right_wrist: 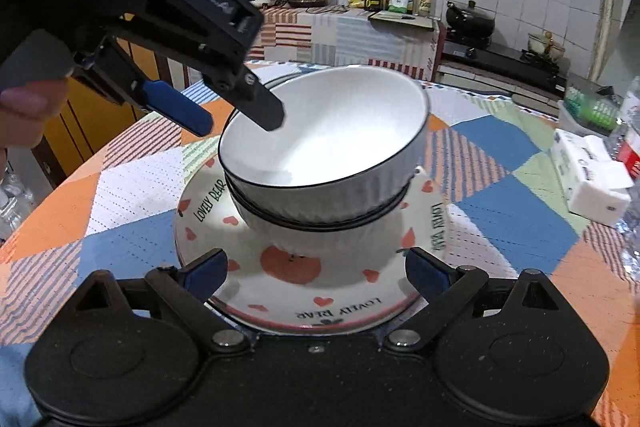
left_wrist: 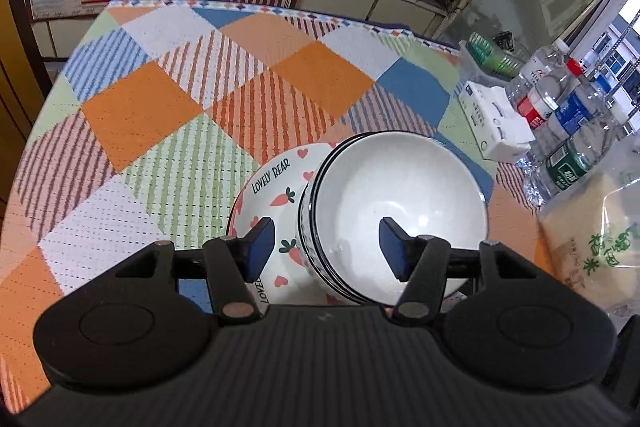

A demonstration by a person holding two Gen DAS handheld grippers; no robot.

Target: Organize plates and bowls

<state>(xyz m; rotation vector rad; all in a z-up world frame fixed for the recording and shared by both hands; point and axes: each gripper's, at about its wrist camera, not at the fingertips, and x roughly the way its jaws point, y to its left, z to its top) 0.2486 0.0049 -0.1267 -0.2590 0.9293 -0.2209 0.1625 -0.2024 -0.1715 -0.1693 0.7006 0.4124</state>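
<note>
A counter (left_wrist: 168, 95) draped in a patchwork cloth of orange, blue, green and striped squares fills most of the scene. Near its middle sits a white plate (right_wrist: 296, 291) printed with hearts, carrots and the words "LOVELY BEAR". On the plate stand two nested white bowls (right_wrist: 320, 147) with thin dark rims, the upper one tilted slightly inside the lower.

The left gripper (right_wrist: 240, 117) reaches in from the left (a hand is partly visible behind it). Its fingers are spread, one just over the top bowl's rim on the inside and the blue-padded one outside the wall; whether either touches the bowl cannot be told. The right gripper (right_wrist: 316, 269) hovers low at the plate's near edge, its blue-padded fingers spread wide to either side of the plate, holding nothing.

Off to the counter's right edge stand several plastic water bottles (left_wrist: 560, 115), a white tissue pack (left_wrist: 496, 123) and a clear bag of rice (left_wrist: 592, 243).
</note>
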